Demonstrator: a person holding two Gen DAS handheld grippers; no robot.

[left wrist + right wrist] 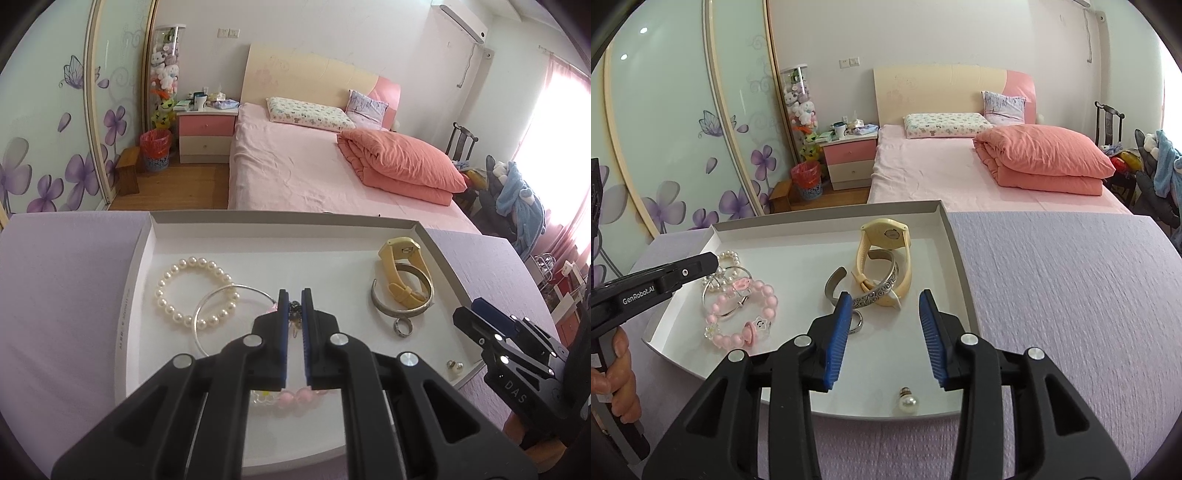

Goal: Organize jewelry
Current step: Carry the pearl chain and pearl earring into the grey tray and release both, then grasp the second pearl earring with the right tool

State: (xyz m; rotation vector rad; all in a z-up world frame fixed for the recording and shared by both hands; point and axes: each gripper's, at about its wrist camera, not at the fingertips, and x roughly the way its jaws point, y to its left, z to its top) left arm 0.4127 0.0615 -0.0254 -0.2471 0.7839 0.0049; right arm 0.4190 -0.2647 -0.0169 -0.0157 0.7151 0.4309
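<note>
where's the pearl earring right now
The pearl earring lies in the white tray, close to its near edge, just below the open right gripper and apart from the silver ring.

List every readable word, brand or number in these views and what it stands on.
"GenRobot.AI": side of the black left gripper.
"DAS": body of the black right gripper.
Small print along the white cardboard tray's rim: too small to read.
Yellow watch: face marking illegible.

Pink bead bracelet (295, 397) mostly hidden behind left hand-held gripper (296, 299).
</note>
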